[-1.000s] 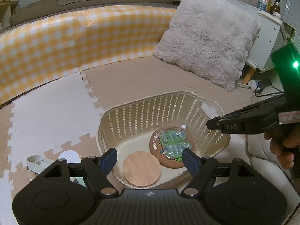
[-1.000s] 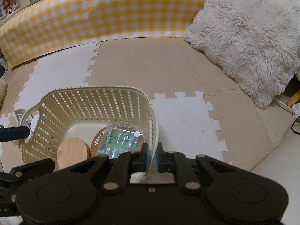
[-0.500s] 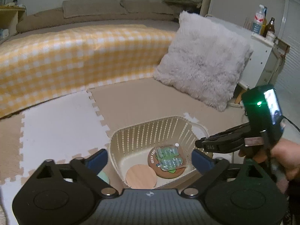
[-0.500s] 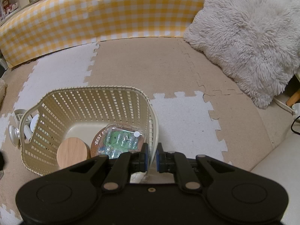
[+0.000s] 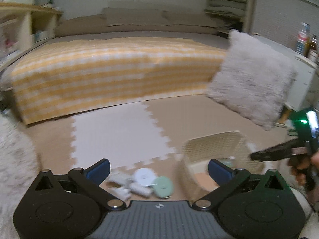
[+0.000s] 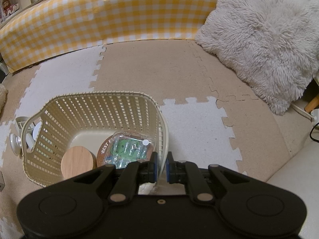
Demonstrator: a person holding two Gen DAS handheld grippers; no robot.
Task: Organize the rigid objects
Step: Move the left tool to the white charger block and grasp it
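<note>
A cream slatted basket stands on the foam floor mat; it also shows blurred in the left wrist view. Inside lie a round wooden disc and a brown coaster under a clear plastic pack. My right gripper is shut on the basket's near right rim. My left gripper is open and empty, above the floor left of the basket. Below it lie a white disc, a mint green oval piece and white plastic parts.
A yellow checked cushion wall runs across the back. A shaggy grey pillow leans at the right. A white holder and a suction knob lie left of the basket. A cable runs at the far right.
My left gripper has lifted out from over the basket and swung left, now over the loose items on the floor. My right gripper and the basket have not moved.
</note>
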